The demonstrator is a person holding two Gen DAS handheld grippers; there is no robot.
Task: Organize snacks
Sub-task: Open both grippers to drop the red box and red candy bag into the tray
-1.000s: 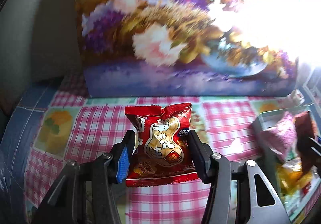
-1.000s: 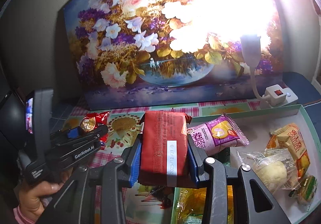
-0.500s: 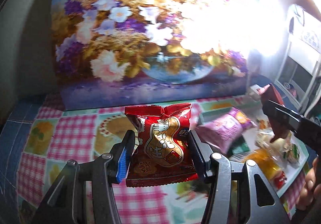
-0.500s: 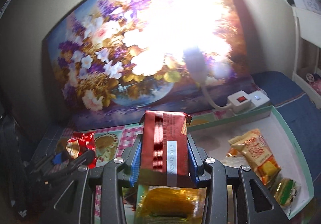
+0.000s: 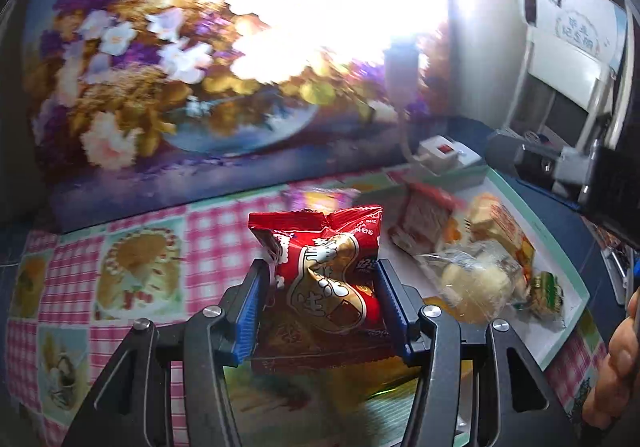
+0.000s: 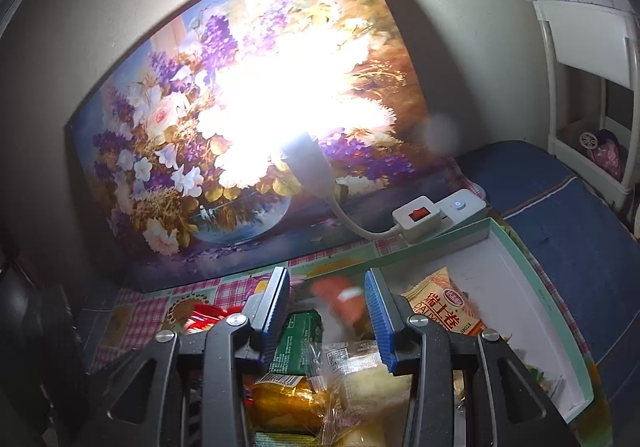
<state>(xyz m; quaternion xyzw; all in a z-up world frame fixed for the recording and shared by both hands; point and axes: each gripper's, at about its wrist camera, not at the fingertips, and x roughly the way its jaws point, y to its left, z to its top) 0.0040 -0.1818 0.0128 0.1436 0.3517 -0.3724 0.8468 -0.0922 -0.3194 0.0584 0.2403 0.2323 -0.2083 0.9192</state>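
My left gripper [image 5: 320, 299] is shut on a red peanut snack packet [image 5: 326, 279] and holds it above the checkered cloth, close to the left edge of the green-rimmed tray [image 5: 576, 279]. My right gripper [image 6: 328, 311] is open and empty over the tray [image 6: 560, 311]. A red wafer packet [image 6: 344, 301], blurred, lies in the tray just past its fingers; it also shows in the left wrist view [image 5: 420, 221]. The tray holds several snacks: an orange roll packet [image 6: 444, 311], a green packet [image 6: 298, 339], a clear bun bag [image 6: 360, 371] and a yellow packet [image 6: 284, 403].
A flower painting [image 6: 248, 127] leans on the wall behind. A bright lamp on a white stalk [image 6: 312, 167] plugs into a white power strip [image 6: 436, 213] behind the tray. A white shelf [image 6: 588, 67] stands at right. Blue fabric [image 6: 560, 199] lies right of the tray.
My right gripper has opened and let the red wafer packet fall into the tray. My left gripper has swung right with the peanut packet, toward the tray.
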